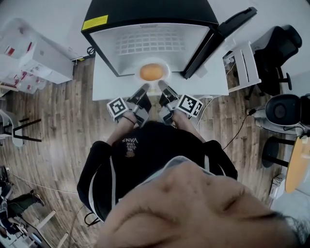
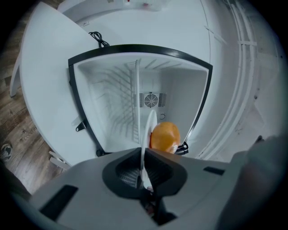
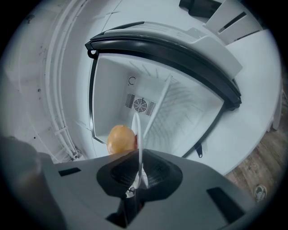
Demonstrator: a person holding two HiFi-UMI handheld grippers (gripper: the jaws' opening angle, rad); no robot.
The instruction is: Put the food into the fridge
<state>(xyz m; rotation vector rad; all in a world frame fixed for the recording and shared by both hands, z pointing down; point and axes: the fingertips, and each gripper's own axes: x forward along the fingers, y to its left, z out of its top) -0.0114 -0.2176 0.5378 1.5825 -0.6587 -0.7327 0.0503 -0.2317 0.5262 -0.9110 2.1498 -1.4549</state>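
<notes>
Plate (image 1: 166,67) carries one round orange piece of food (image 1: 151,72). I have both pairs of tongs clamped on its near rim, left tongs (image 1: 144,88) and right tongs (image 1: 162,86) side by side. It lies level just ahead of them, at the mouth of the open fridge (image 1: 145,12), with the wire shelf (image 1: 155,41) beyond. The food is slightly oval, its long axis running from tongs to tongs. White worktop (image 1: 111,87) is beneath and wooden floor (image 1: 63,121) is behind.

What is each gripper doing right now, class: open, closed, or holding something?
Left gripper: closed on the rim of the white plate carrying the round orange food.
Right gripper: closed on the same plate's rim.
</notes>
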